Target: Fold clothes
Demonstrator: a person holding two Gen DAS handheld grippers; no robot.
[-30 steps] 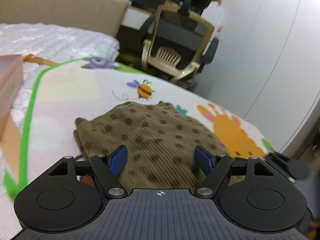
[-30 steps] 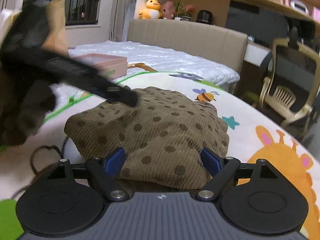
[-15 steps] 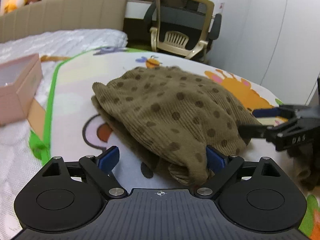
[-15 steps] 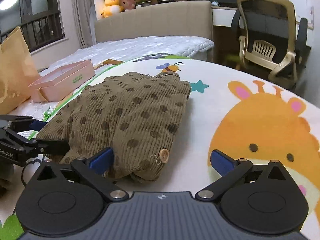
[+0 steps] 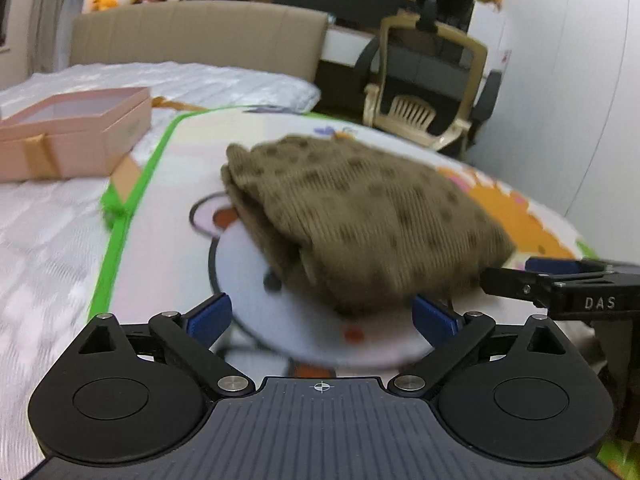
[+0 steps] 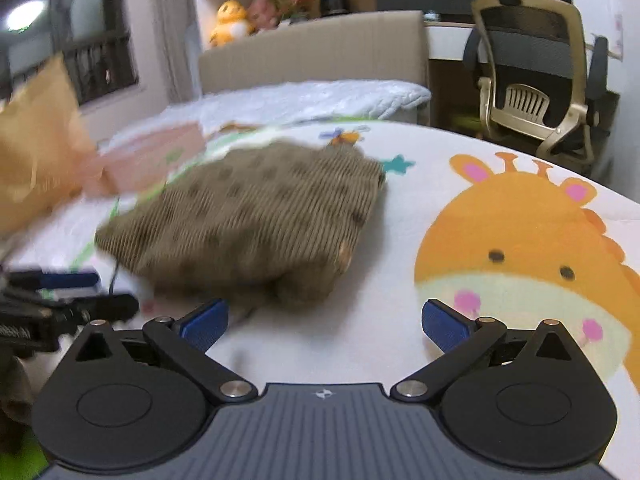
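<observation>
A folded brown dotted garment [image 5: 360, 220] is lying on a cartoon-printed mat [image 5: 176, 208] spread over a bed [image 5: 48, 240], roughly in the middle of the mat's width in the right wrist view, with its near folded edge bulging just ahead of both grippers. The left gripper [image 5: 320, 316] is standing with its jaws spread wide and nothing between the blue pads; they have just been opening, and the garment's near edge is sitting just beyond the tips, not pinched. The right gripper [image 6: 324, 320] is likewise gaping, its jaws having just been opening, with only bare mat between the pads and the garment's near corner lying just ahead of its left pad. In the left wrist view the right gripper [image 5: 560, 280] is reaching in from the right edge, near the garment's right end; whether it is touching the cloth cannot be told through the blur. The mat's green border [image 5: 120, 232] is running along the garment's left side, well apart from it, and a pink box [image 5: 76, 136] is sitting beyond that border on the white quilt. To the garment's right, a wide stretch of mat with an orange giraffe print [image 6: 520, 248] is lying bare. An office chair [image 6: 532, 76] is standing past the bed's far edge.
</observation>
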